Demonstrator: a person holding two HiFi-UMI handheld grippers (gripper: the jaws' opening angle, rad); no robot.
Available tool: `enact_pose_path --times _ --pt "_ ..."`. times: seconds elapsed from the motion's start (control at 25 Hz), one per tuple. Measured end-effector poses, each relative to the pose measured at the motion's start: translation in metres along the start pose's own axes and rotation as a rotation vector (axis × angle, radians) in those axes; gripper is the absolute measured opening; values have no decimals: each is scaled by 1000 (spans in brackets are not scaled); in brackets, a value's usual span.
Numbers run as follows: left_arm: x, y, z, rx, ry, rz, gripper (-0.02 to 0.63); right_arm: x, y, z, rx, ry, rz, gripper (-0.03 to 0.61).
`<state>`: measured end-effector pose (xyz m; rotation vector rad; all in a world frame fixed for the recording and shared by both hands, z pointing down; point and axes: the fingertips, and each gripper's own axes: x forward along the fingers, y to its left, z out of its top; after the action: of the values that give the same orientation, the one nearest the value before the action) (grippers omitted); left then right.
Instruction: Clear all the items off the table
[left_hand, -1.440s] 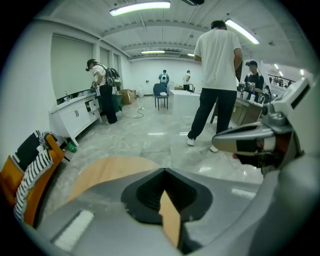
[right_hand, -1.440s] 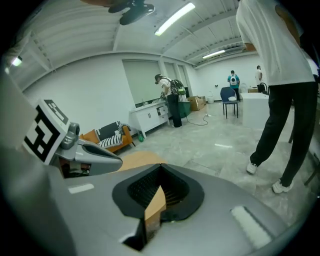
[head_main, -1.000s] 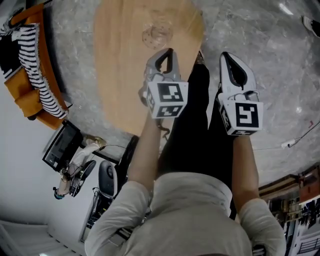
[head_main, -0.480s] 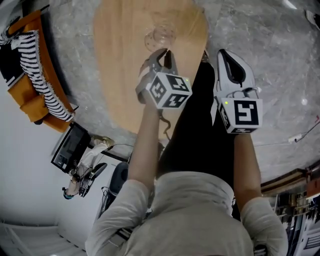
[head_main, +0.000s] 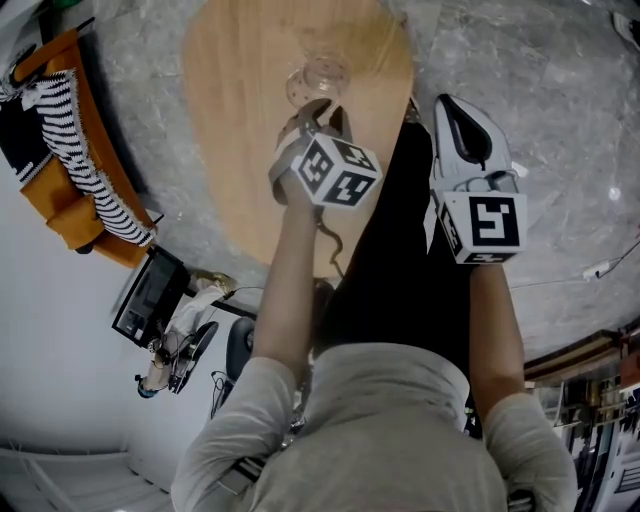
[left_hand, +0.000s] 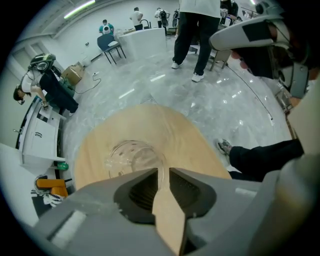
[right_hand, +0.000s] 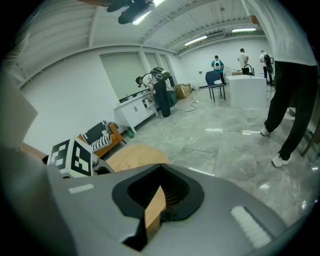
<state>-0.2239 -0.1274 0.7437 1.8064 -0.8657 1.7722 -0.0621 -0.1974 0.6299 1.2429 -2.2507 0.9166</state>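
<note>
Where the left gripper (head_main: 320, 108) points, a clear glass (head_main: 318, 75) stands upright on the round wooden table (head_main: 240, 160), just past the jaw tips. It is see-through, with rows of small dimples on the wall. Left jaws: a narrow slit apart, nothing between them. Right gripper (head_main: 455, 112) is off the table, over the grey floor (head_main: 560, 120), with its jaws closed and empty. The only print is the black-and-white square markers on the cubes (head_main: 326, 172).
</note>
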Motion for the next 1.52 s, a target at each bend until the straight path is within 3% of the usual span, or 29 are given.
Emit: enact_pose_path --times 0.32,0.96,1.52 --pt "15 3 7 130 54 26 86 3 -9 -1 22 2 -16 6" --pt "43 -1 7 196 149 -11 86 5 -27 -2 63 0 -45 6" --pt "52 2 4 247 230 29 86 5 -31 -3 62 3 -48 6"
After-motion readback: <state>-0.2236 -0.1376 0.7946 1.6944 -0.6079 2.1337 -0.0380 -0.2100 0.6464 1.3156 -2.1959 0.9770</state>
